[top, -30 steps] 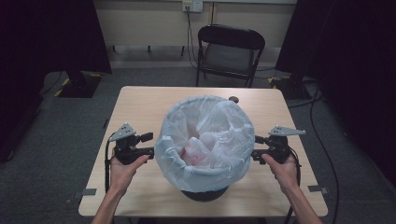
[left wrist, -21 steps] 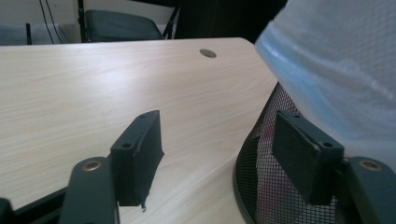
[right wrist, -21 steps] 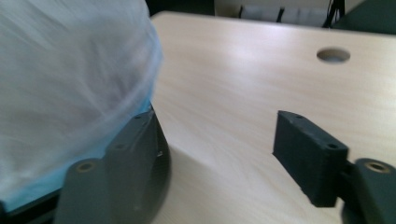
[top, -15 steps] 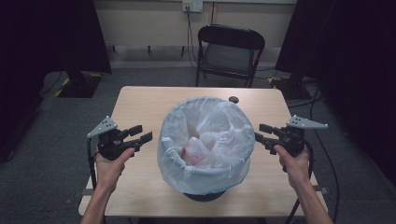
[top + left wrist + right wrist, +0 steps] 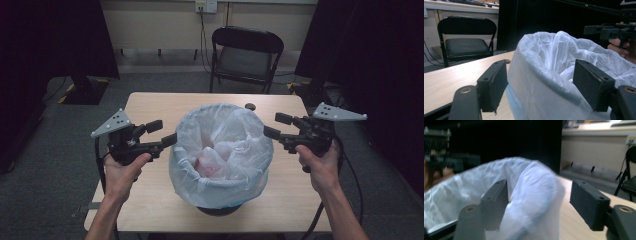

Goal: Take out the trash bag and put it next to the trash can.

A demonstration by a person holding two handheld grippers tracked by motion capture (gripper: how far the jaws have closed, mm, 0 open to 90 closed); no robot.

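Both grippers, left gripper and right gripper, have closed in, jaws apart, straddling the bin liner rim, ready to pinch.

A light wooden counter stood on grey floor. At its middle, nearer the near edge, sat a dark bin lined with a white plastic bag. A small dark round object lay near the far edge.
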